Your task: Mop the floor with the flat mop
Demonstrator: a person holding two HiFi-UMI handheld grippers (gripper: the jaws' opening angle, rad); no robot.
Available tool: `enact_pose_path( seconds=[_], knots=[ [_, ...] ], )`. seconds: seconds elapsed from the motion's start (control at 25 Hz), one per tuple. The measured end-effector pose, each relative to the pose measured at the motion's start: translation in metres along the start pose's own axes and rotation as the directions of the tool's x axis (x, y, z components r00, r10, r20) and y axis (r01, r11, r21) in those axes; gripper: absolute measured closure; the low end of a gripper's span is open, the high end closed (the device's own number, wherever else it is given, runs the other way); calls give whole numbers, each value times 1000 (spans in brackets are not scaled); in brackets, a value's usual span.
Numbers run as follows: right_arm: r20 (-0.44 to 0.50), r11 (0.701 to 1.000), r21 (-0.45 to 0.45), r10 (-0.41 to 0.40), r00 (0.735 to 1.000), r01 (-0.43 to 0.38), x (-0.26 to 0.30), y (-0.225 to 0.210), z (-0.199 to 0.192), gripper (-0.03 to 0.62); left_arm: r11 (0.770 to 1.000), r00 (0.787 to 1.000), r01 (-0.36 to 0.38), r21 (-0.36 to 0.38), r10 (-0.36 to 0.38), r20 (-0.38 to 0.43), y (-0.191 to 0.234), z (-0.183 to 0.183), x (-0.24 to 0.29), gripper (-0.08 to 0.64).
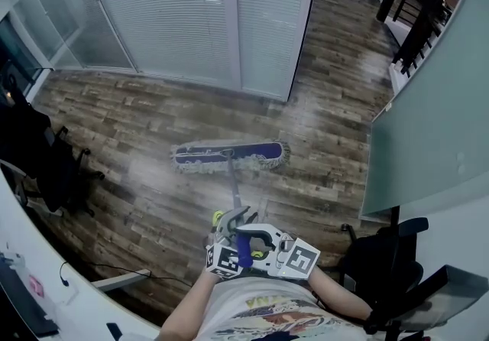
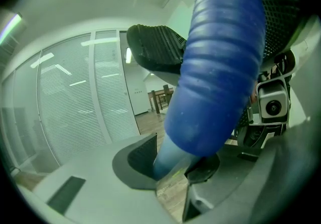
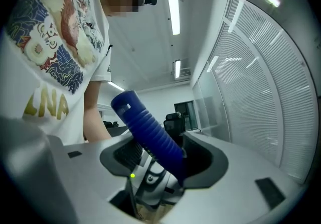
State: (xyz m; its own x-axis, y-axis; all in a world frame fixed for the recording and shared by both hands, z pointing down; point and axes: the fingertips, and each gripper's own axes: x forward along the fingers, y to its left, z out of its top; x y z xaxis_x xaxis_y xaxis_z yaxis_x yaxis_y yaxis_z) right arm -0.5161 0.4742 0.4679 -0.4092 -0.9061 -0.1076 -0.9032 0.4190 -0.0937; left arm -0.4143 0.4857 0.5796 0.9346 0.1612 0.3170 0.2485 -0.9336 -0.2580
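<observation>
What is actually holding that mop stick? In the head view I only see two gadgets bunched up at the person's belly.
Observer: The left gripper is clamped on the mop handle just below its blue grip, and seems to press it from both sides.
Operator: And the other gadget?
Observer: The right gripper stands open. The blue grip runs slantwise between its jaws, with the top end poking out past them.
Operator: What is overhead?
Observer: Long ceiling lights, switched on.
</observation>
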Motion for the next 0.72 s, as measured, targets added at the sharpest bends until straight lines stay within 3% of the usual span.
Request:
enact_pose_path(
  seconds=[0.16,0.32,0.72],
  knots=[
    [-80,1000,-23,14,997,-16,13,-19,-11,354,1000,1000,-7,-12,8,21,23,-4,8,468],
    [-92,999,-29,16,996,-19,44,-54,-11,354,1000,999,-7,-22,8,32,68,-10,19,468],
    [-39,999,-2,-37,999,37,147,-179,11,354,999,998,33,-25,-32,49,216,-22,60,469]
  ],
)
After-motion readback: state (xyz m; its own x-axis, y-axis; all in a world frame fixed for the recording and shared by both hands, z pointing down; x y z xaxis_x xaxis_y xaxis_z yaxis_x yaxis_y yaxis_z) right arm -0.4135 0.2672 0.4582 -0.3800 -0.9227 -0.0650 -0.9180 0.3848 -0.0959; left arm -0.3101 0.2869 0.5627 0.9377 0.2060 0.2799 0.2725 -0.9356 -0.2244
